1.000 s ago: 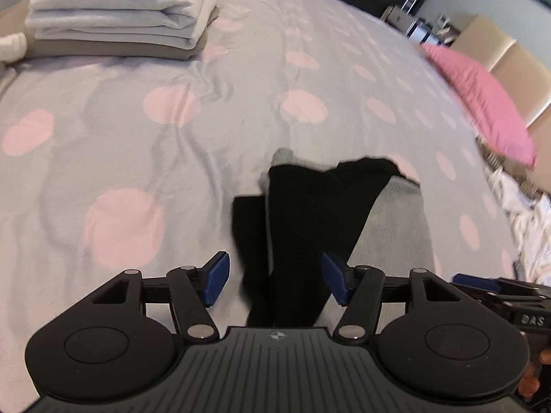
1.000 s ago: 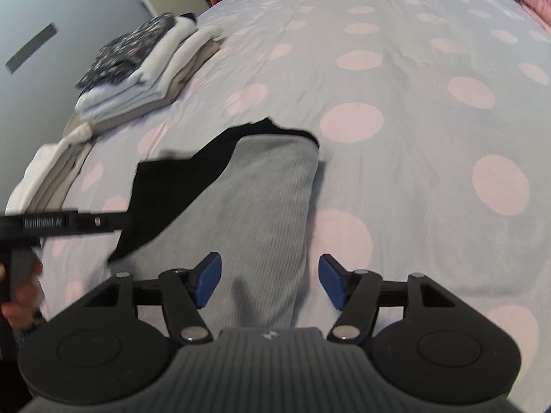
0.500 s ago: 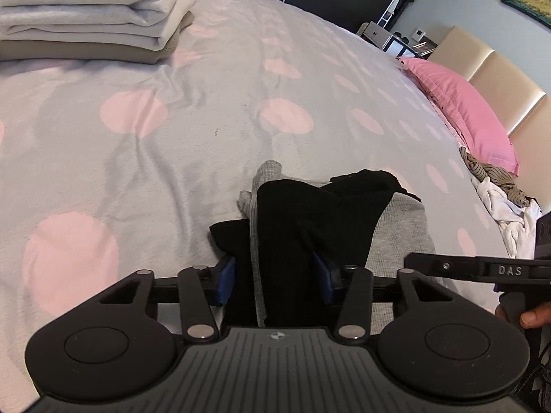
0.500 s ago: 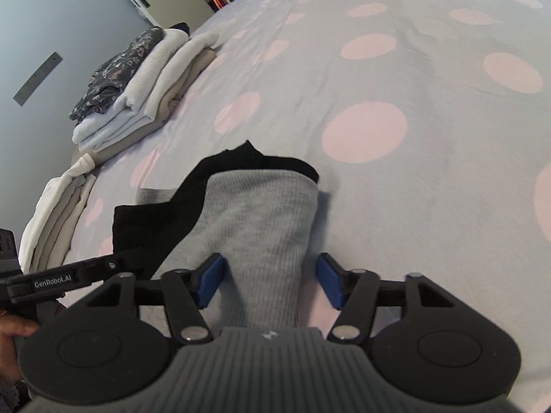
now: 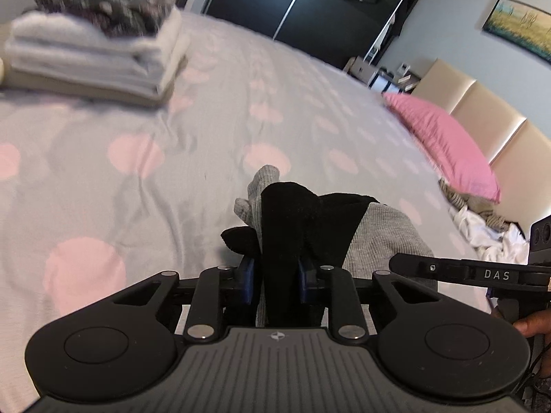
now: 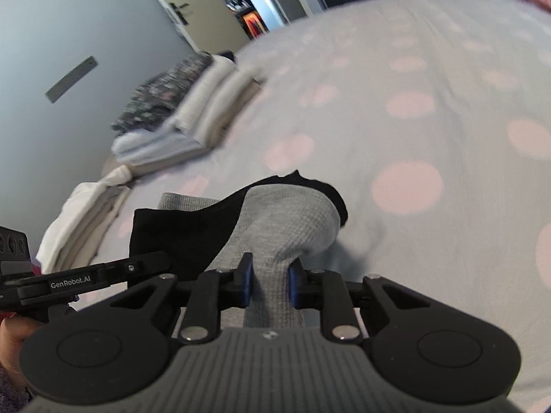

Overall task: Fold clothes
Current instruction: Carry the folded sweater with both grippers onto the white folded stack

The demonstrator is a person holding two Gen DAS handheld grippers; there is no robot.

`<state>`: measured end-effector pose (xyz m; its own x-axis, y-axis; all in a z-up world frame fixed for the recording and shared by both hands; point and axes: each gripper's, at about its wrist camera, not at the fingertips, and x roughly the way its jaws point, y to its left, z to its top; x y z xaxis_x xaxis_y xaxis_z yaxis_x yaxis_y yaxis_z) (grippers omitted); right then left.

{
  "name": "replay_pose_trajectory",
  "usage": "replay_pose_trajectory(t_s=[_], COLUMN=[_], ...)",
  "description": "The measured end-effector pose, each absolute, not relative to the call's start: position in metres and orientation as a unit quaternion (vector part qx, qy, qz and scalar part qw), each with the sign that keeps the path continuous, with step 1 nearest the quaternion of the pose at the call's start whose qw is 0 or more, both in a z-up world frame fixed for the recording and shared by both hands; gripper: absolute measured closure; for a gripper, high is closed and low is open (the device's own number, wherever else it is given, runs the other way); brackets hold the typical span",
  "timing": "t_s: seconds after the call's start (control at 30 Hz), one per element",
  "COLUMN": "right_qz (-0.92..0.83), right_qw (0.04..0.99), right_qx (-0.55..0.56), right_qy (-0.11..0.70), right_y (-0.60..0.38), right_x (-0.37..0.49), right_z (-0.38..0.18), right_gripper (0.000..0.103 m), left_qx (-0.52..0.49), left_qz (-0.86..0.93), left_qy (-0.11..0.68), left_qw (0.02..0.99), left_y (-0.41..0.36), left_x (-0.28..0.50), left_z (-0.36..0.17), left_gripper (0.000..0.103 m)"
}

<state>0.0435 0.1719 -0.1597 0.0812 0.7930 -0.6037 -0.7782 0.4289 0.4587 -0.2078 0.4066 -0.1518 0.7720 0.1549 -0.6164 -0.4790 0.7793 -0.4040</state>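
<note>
Polka-dot bed (image 5: 144, 186); jaws of both grippers, wide a second ago, closing on near edge of grey-and-black garment (image 6: 289, 220), left gripper (image 5: 275, 280), right gripper (image 6: 270, 284); fold may begin.

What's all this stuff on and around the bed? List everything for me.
garment: one, grey and black, near edge of bed, pinched at two spots
bedspread: one, grey with pink dots, over bed
folded stack: one, white, beige, dark print on top, far left
pillow: one, pink, by headboard
loose laundry: one heap, white and striped, right edge
left gripper: black, blue pads, closing on black part
right gripper: same, closing on grey part
</note>
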Motion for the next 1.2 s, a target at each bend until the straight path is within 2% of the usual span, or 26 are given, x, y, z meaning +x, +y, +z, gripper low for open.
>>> replay_pose_trajectory(t_s=[0.27,0.63,0.93,1.2], right_qz=[0.590,0.686,0.718,0.718], right_qw=[0.736,0.673,0.629,0.623], right_qx=[0.000,0.015,0.025,0.001], right_qy=[0.331,0.275,0.298,0.310], right_y=[0.209,0.358,0.475,0.550], right_x=[-0.016,-0.127,-0.228,-0.277], right_z=[-0.077,0.007,0.029,-0.006], right_gripper=[0.081,0.081,0.081,0.081], left_qx=[-0.247,-0.192,-0.137,-0.119], left_qz=[0.220,0.339,0.420,0.441], left_qy=[0.211,0.147,0.190,0.252], left_qw=[0.920,0.909,0.877,0.853], left_y=[0.431,0.530,0.594,0.660], left_x=[-0.270,-0.403,-0.479,-0.481], left_z=[-0.070,0.038,0.081,0.056], left_gripper=[0.082,0.082,0.082,0.082])
